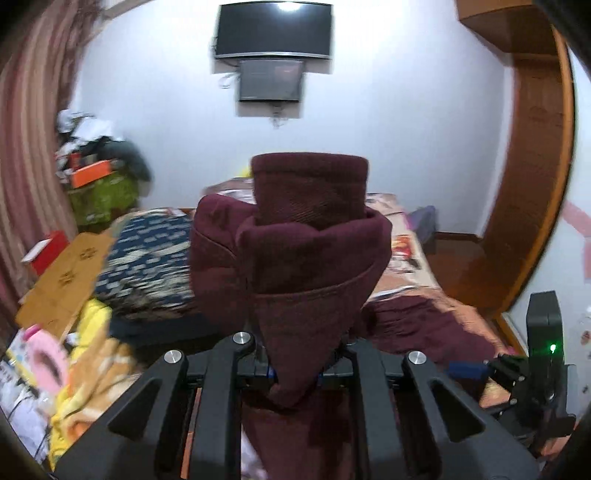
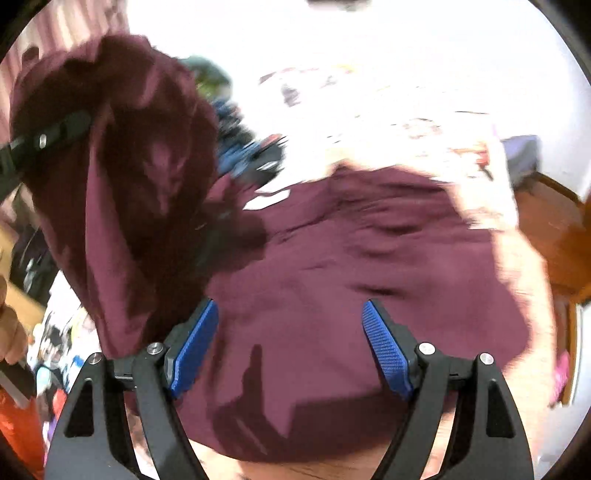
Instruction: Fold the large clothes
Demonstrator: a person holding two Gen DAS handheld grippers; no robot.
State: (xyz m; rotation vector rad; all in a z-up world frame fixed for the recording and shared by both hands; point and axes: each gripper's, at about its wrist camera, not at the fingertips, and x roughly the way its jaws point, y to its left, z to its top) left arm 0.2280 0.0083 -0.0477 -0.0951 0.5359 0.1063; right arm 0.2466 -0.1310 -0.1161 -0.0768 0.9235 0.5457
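A large maroon garment [image 2: 369,258] lies spread on the bed [image 1: 402,236]. My left gripper [image 1: 295,365] is shut on one part of it, and that part is lifted; the cloth bunches up and drapes over the fingers, hiding the pads. The right wrist view shows this raised fold [image 2: 140,166] hanging at the left from the left gripper [image 2: 51,134]. My right gripper [image 2: 290,332] hovers over the flat part of the garment. Its blue pads [image 2: 195,347] stand wide apart with nothing between them. The right gripper [image 1: 517,373] also shows at the far right of the left wrist view.
A blue patterned blanket [image 1: 147,258], cardboard [image 1: 66,280] and yellow cloth [image 1: 85,369] lie left of the bed. A cluttered pile [image 1: 96,173] stands at the back left. A TV [image 1: 273,29] hangs on the far wall, a wooden frame [image 1: 535,166] is on the right. A hand [image 2: 11,332] shows at the left edge.
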